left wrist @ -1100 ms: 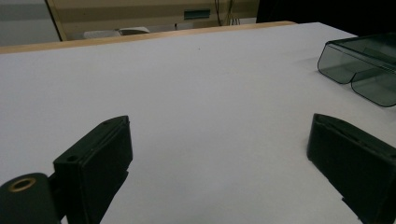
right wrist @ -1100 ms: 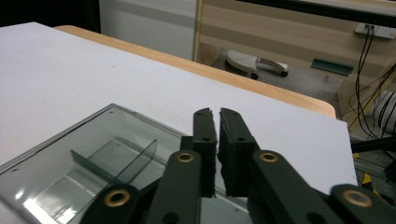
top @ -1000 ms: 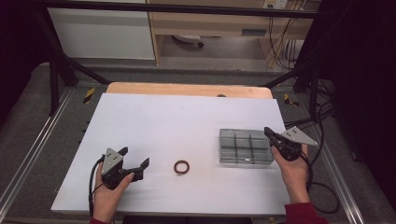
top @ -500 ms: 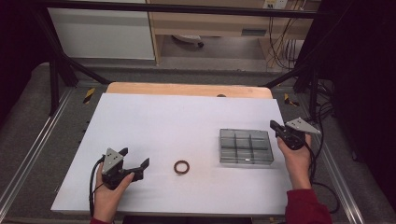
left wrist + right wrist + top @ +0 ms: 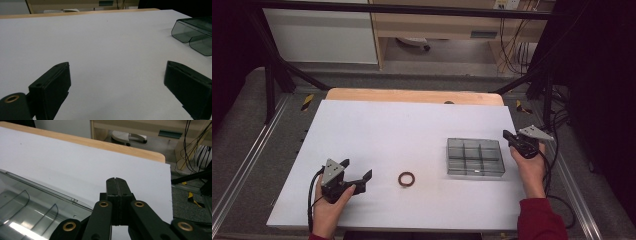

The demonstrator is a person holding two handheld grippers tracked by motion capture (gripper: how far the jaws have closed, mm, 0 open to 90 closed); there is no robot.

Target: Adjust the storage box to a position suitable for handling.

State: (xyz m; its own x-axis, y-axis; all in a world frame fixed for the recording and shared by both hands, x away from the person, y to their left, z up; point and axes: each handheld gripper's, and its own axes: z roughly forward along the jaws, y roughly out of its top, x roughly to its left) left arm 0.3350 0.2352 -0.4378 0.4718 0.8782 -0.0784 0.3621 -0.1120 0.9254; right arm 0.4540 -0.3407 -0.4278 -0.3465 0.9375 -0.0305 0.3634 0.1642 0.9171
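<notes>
Ring (image 5: 406, 178) sits loose on the counter (image 5: 412, 125) between left gripper (image 5: 357, 176), jaws spread, and the clear divided box (image 5: 475, 157); I'd slide left in low to straddle it, keeping right gripper (image 5: 510, 137), jaws pressed together, beside the box.

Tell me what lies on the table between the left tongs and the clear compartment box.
In the high view, a brown ring lies between the left tongs and the compartment box; otherwise bare white tabletop.
</notes>
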